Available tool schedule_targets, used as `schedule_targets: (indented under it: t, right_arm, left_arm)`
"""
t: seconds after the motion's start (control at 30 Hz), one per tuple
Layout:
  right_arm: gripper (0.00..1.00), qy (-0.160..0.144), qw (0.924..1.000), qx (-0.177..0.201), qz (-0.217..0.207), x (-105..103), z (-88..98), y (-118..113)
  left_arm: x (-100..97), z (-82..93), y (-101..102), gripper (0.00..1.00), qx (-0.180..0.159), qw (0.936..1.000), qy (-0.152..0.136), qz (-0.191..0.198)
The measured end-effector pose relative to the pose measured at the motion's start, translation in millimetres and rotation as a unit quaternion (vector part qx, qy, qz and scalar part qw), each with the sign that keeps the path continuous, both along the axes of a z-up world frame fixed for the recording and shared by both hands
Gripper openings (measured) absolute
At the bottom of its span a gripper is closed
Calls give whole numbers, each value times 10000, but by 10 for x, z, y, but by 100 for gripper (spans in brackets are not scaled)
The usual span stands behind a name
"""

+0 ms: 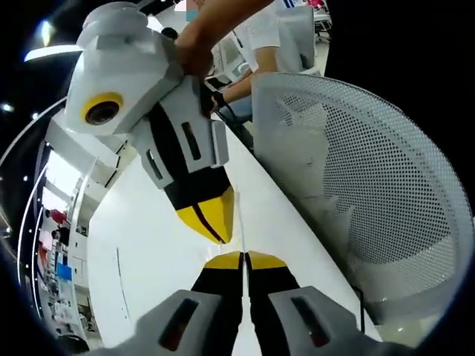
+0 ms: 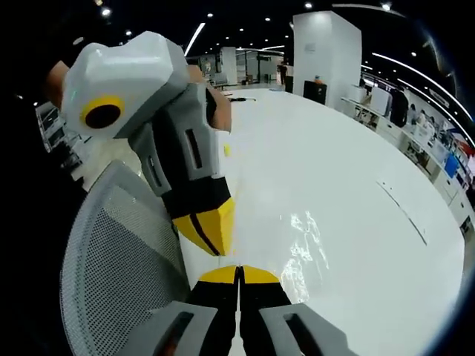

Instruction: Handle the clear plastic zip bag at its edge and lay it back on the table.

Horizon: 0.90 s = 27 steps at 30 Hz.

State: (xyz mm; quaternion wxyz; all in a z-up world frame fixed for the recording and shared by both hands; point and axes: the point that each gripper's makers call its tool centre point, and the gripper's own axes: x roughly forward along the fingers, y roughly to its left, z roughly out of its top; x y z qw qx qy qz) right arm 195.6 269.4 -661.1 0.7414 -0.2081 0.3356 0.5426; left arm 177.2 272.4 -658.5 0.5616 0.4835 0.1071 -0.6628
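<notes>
both tongs (image 1: 244, 257) (image 2: 239, 271) pinched narrow on the clear zip bag (image 2: 304, 248), tip to tip over the white table (image 2: 334, 170), mesh chair (image 1: 371, 193) beside

1. the left gripper (image 1: 243, 261) has yellow tips, black jaws and a grey body.
2. the right gripper (image 2: 239, 276) has the same colours.
3. the table (image 2: 349, 222) is plain white.
4. the chair back (image 1: 378, 178) is white mesh with small holes.
5. the zip bag (image 2: 304, 248) is clear with white glints.
</notes>
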Motion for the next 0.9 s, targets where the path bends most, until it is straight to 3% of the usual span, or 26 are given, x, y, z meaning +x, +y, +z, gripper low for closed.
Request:
schedule_targets:
  t: [0.9]
  right_arm:
    - [0, -216, 9984, 33, -518, 221, 66, -96]
  left_arm:
    - [-24, -32, 205, 0, -166, 9985, 10, 517]
